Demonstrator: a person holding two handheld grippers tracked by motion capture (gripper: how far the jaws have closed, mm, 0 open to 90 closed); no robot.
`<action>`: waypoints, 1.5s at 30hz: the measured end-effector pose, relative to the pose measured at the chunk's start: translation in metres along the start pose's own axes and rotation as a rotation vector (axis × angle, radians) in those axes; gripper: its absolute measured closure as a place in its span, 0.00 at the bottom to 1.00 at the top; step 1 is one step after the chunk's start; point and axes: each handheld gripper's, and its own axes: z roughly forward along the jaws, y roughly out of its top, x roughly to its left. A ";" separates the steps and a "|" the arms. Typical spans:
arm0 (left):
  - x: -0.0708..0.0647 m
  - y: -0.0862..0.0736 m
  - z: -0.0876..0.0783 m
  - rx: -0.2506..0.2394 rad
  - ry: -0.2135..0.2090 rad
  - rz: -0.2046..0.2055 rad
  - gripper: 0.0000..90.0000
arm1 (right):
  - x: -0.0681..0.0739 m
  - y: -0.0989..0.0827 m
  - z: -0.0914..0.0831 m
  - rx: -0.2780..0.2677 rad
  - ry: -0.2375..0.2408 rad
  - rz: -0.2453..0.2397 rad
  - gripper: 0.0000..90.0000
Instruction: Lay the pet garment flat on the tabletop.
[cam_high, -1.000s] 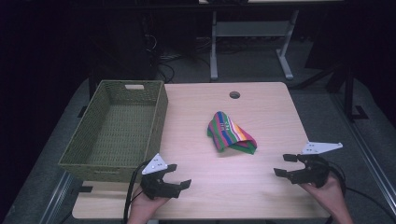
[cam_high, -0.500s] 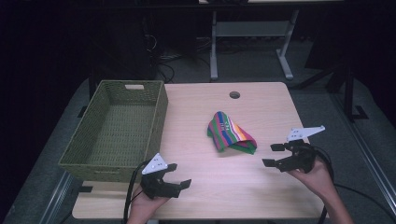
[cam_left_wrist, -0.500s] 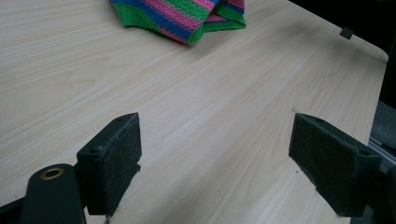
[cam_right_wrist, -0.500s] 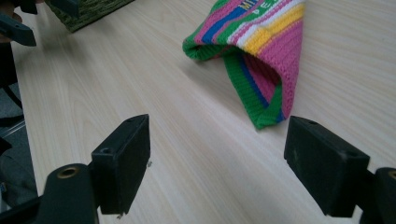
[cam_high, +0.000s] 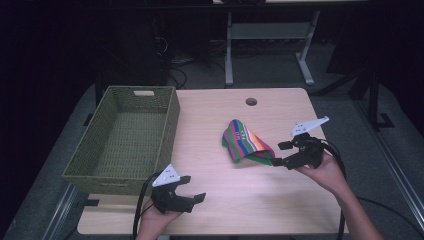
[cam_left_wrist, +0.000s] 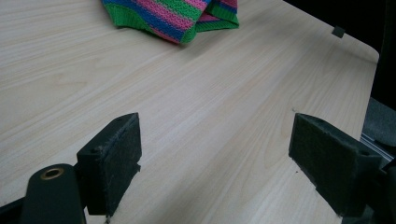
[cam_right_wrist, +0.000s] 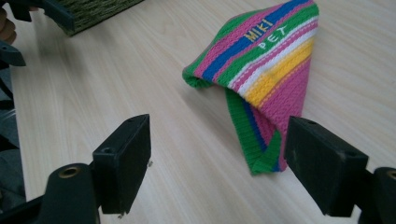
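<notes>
The right gripper (cam_high: 281, 153), jaws wide, has the striped knitted pet sweater (cam_right_wrist: 266, 65) just ahead, its green ribbed hem nearest. The left gripper (cam_high: 192, 188) gapes wide too.

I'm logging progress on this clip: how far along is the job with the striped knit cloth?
Nothing looks done: the basket holds nothing and the striped knit cloth lies on the table. In hand: the right gripper sits open at the cloth's edge, not gripping. The left gripper waits open near the basket. Grasping and moving the cloth is probably left.
</notes>
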 end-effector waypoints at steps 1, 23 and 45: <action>0.000 0.000 -0.001 0.001 0.002 0.001 0.18 | -0.001 0.003 0.000 0.001 0.001 0.001 0.26; -0.001 0.002 -0.001 -0.013 -0.006 0.026 0.18 | -0.011 0.047 0.026 0.087 0.037 -0.018 0.26; -0.001 0.002 -0.002 -0.005 -0.011 0.043 0.18 | -0.020 0.075 0.055 0.142 0.042 -0.030 0.24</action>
